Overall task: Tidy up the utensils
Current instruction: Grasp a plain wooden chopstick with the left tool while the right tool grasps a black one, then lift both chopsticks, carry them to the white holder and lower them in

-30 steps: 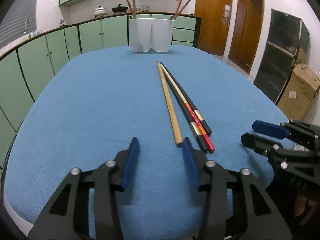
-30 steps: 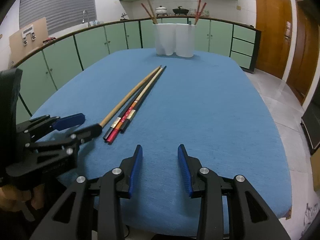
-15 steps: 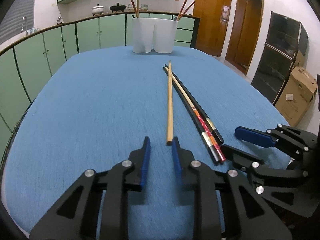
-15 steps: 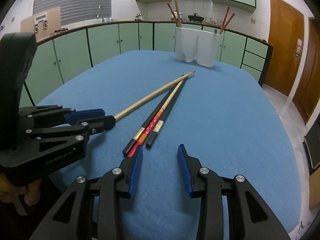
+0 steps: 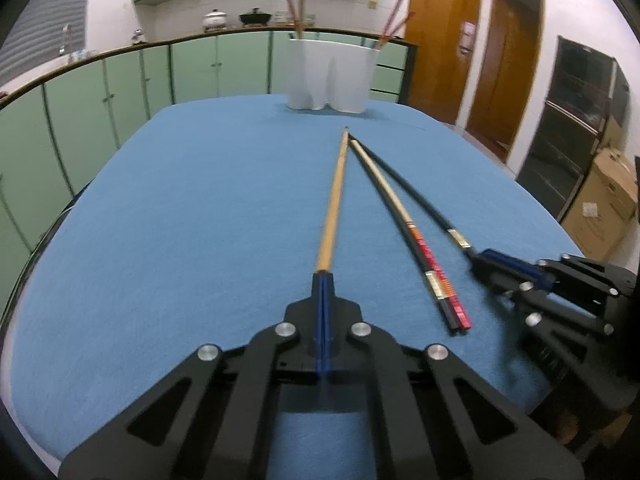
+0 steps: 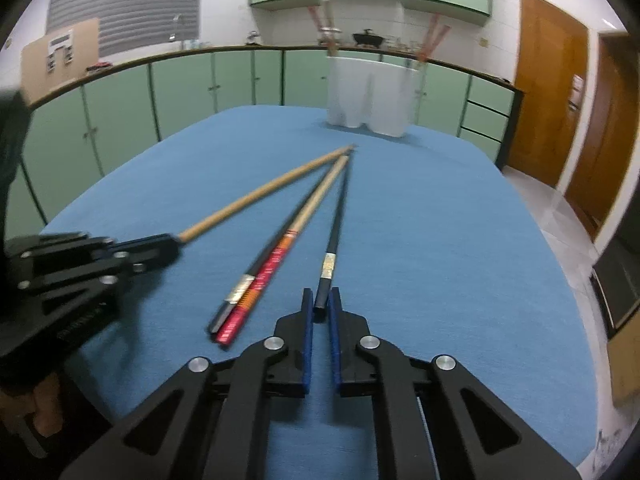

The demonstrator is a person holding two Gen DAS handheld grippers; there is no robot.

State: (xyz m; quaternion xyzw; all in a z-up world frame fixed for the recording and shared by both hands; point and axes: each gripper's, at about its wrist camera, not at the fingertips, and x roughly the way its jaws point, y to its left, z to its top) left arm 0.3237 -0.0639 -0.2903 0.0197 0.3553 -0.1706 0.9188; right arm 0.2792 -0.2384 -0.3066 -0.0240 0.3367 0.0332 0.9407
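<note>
**Both grippers clamped on a chopstick each, lift still to come**

My left gripper (image 5: 322,280) has just been closing and is now clenched on the near end of the plain wooden chopstick (image 5: 334,204), which runs straight out from between the blue pads across the blue tablecloth (image 5: 180,220). My right gripper (image 6: 320,304) has also just been closing, and it pinches the butt end of the black chopstick (image 6: 338,216), the one with a pale band near its handle. Both sticks look to be lying flat on the cloth, with their far tips meeting close together toward the middle of the table.

Between my two grippers lies the pair nobody holds: a red-patterned chopstick (image 6: 256,280) and a dark one (image 6: 234,300) pressed against it, side by side, near ends just beside my right fingers.

At the far end of the table stands the white utensil holder (image 5: 328,76), two-lobed, with a few red and wooden chopsticks already standing in its compartments.

I judge this to be the grasp step, done on both sides. Next comes raising each stick clear of the cloth, tipping it upright, and carrying it to the holder, matching it to the compartment of its kind. Gripped at the very end, each stick may swing or slip, so a slow lift is wise.
</note>
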